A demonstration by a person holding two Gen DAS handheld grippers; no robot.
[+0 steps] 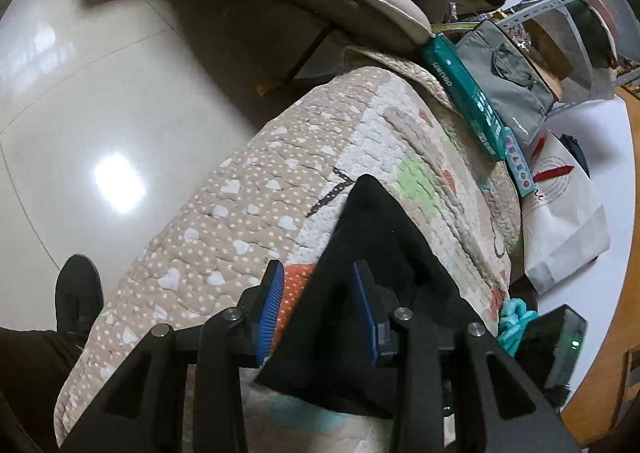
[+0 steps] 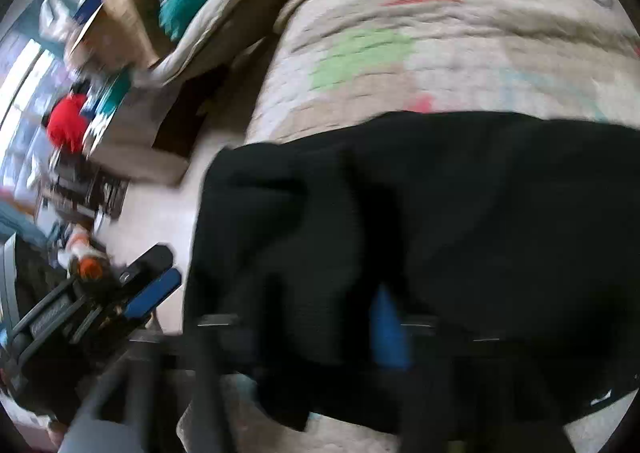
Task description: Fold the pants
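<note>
Left gripper [image 1: 320,309]: blue pads spread; a black fabric corner lies between them, not pinched.
Right gripper [image 2: 316,329]: blurred; one blue pad shows, the rest is covered by cloth; jaw state cannot be told.
Pants [image 2: 460,233]: black, bunched on the quilt's near part, draped over the right gripper.
Quilt [image 1: 248,205]: patterned with hearts and dots, under the pants.
Floor [image 1: 88,101]: glossy tile, beside the quilt.

right view motion-blurred | right claw [image 2: 320,333] buried under pants [image 2: 460,233]
</note>
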